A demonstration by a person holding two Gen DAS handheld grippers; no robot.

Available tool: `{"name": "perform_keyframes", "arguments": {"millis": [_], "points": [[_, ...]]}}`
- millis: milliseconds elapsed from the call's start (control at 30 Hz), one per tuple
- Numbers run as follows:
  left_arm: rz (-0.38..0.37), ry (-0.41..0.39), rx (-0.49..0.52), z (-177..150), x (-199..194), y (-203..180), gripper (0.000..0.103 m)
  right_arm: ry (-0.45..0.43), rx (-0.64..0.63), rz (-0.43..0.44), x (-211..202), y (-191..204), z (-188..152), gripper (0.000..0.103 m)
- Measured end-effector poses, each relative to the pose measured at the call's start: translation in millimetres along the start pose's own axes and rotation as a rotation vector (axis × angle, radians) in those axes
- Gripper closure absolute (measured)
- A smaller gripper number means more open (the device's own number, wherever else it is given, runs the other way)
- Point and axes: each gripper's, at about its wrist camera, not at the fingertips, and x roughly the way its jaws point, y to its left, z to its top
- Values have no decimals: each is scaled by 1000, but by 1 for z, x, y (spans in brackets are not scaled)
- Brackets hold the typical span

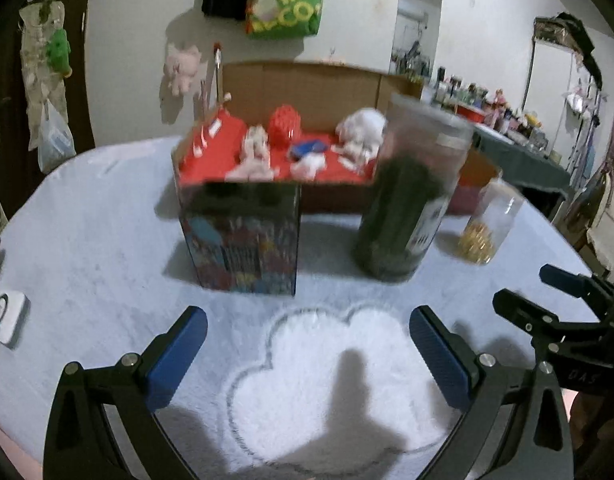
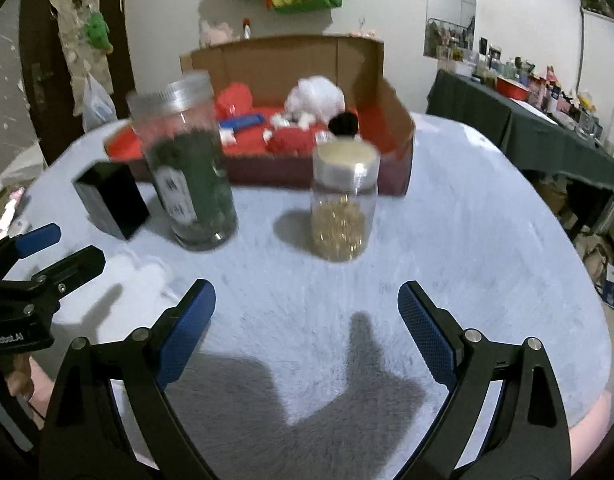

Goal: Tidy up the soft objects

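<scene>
A cardboard box [image 1: 307, 84] with a red lining stands at the back of the table and holds soft toys: a white plush [image 1: 361, 130], a red ball [image 1: 283, 123] and small pinkish plush pieces [image 1: 255, 152]. It also shows in the right wrist view [image 2: 359, 60], with a white plush [image 2: 316, 96], a red plush [image 2: 289, 140] and a black pompom [image 2: 344, 125]. My left gripper [image 1: 307, 344] is open and empty over the fluffy blue cloth. My right gripper [image 2: 307, 320] is open and empty, well short of the jars.
A colourful printed box [image 1: 243, 240] stands in front of the cardboard box. A tall clear jar with green contents [image 2: 191, 168] and a smaller jar with gold bits [image 2: 341, 204] stand mid-table. A white device [image 1: 3, 316] lies at the left edge. A cluttered dark table [image 2: 547, 128] stands at right.
</scene>
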Motion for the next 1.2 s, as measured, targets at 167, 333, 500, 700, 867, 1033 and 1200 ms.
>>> {"name": "perform_keyframes", "arguments": {"millis": [167, 333, 500, 700, 867, 1033, 1200], "points": [[39, 48, -2, -6, 17, -1, 0, 52, 20, -20, 19, -5, -8, 9], [80, 96, -22, -9, 27, 1, 0, 84, 22, -32, 30, -7, -12, 9], [105, 94, 2, -12, 27, -3, 0, 80, 25, -36, 30, -8, -14, 9], [114, 86, 1, -16, 26, -5, 0, 75, 22, -42, 29, -6, -15, 9], [117, 87, -2, -16, 25, -5, 0, 74, 24, -43, 27, -6, -17, 9], [121, 87, -10, -15, 25, -5, 0, 71, 24, -45, 26, -6, -17, 8], [125, 82, -14, -17, 24, -6, 0, 67, 24, -48, 24, -5, -18, 8]]}}
